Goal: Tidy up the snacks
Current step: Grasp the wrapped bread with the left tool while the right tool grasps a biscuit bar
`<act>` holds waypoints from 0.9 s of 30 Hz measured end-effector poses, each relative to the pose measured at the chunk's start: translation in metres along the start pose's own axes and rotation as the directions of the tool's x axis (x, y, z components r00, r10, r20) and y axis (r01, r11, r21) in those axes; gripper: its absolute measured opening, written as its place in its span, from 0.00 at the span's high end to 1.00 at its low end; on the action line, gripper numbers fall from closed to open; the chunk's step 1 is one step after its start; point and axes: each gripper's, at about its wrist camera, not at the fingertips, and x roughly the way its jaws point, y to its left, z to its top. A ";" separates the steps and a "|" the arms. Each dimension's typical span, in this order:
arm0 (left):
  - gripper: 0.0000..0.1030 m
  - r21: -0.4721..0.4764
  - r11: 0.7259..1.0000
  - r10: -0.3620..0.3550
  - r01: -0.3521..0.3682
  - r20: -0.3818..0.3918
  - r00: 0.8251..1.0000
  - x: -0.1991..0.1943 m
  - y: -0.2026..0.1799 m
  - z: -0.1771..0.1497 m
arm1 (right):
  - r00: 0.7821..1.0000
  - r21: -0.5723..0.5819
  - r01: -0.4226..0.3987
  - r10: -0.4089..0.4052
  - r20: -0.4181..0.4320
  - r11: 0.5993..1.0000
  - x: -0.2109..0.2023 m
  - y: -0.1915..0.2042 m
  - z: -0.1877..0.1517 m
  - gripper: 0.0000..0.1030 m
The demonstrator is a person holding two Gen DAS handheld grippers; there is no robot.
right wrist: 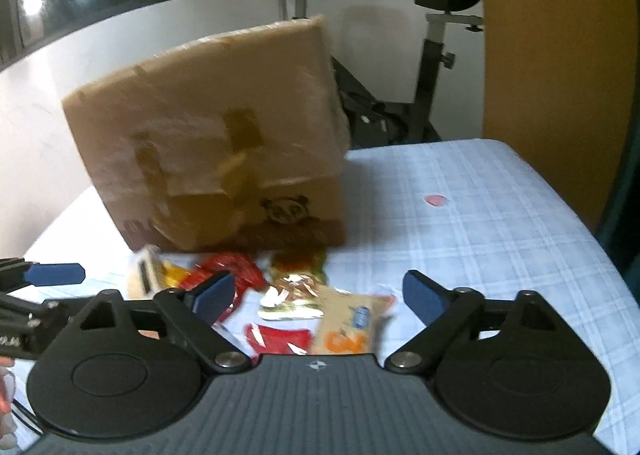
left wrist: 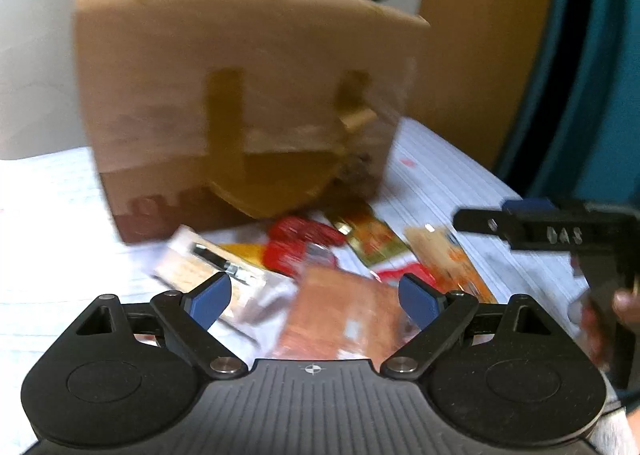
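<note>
A taped cardboard box [left wrist: 240,103] stands on the table; it also shows in the right wrist view [right wrist: 216,135]. Several snack packets lie in front of it: a red packet [left wrist: 296,245], a pale cracker pack [left wrist: 200,271], a brown-orange packet [left wrist: 344,315], a gold packet [left wrist: 370,241] and a tan packet [right wrist: 352,325]. My left gripper [left wrist: 314,301] is open and empty, low over the brown-orange packet. My right gripper [right wrist: 318,299] is open and empty over the tan packet and a red packet [right wrist: 280,339]. It also shows at the right of the left wrist view [left wrist: 520,223].
The table carries a pale blue checked cloth [right wrist: 480,223] with a small red spot [right wrist: 435,200]. An exercise bike [right wrist: 432,55] stands behind the table against a white wall. An orange panel [right wrist: 556,55] rises at the right.
</note>
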 end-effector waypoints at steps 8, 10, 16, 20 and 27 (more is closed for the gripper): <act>0.10 0.098 0.994 -0.044 0.050 -0.063 0.997 0.024 -0.009 -0.002 | 1.000 0.055 -0.001 0.001 -0.016 0.998 0.006 -0.016 -0.007 0.12; 0.10 0.129 0.990 -0.045 0.057 -0.092 0.995 0.032 -0.013 -0.005 | 1.000 0.056 -0.002 0.003 -0.023 0.998 0.008 -0.016 -0.008 0.13; 0.10 0.162 0.985 -0.032 0.053 -0.129 0.991 0.047 -0.018 -0.010 | 0.999 0.056 -0.003 0.005 -0.041 0.998 0.012 -0.018 -0.014 0.15; 0.23 0.136 0.990 -0.023 0.041 -0.131 0.991 0.049 -0.014 -0.010 | 0.997 0.066 0.003 0.002 -0.074 0.998 0.018 -0.020 -0.018 0.23; 0.29 0.059 0.998 0.019 -0.014 -0.090 0.996 0.034 -0.006 -0.010 | 0.992 0.062 -0.009 0.017 -0.123 0.998 0.029 -0.020 -0.029 0.38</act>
